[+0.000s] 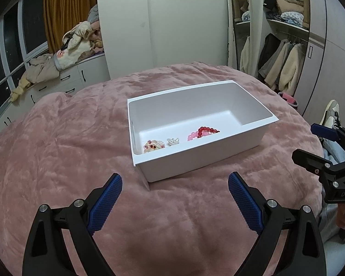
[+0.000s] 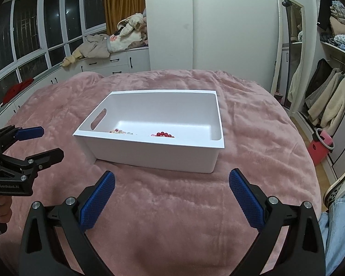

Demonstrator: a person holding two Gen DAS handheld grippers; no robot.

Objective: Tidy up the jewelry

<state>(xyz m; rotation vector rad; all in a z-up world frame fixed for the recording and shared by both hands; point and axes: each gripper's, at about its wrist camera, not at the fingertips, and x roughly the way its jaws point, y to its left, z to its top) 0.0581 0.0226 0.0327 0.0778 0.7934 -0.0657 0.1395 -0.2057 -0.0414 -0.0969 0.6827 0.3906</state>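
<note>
A white plastic bin (image 1: 195, 158) stands on a pink blanket (image 1: 57, 151); it also shows in the right wrist view (image 2: 149, 156). Inside lie a red bead bracelet (image 1: 208, 129), a pink bead bracelet (image 1: 194, 136), a small silver piece (image 1: 172, 141) and a pale mixed-bead bracelet (image 1: 153, 146). In the right wrist view only the red beads (image 2: 164, 134) and the pale beads (image 2: 118, 131) peek over the wall. My left gripper (image 1: 174, 184) is open and empty, just short of the bin. My right gripper (image 2: 171, 181) is open and empty, near the bin's front wall.
The right gripper shows at the right edge of the left wrist view (image 1: 320, 145), the left gripper at the left edge of the right wrist view (image 2: 43, 142). Drawers with piled clothes (image 1: 75, 46) stand at the back left, a mirror (image 1: 239, 23) and open wardrobe (image 1: 285, 46) at the right.
</note>
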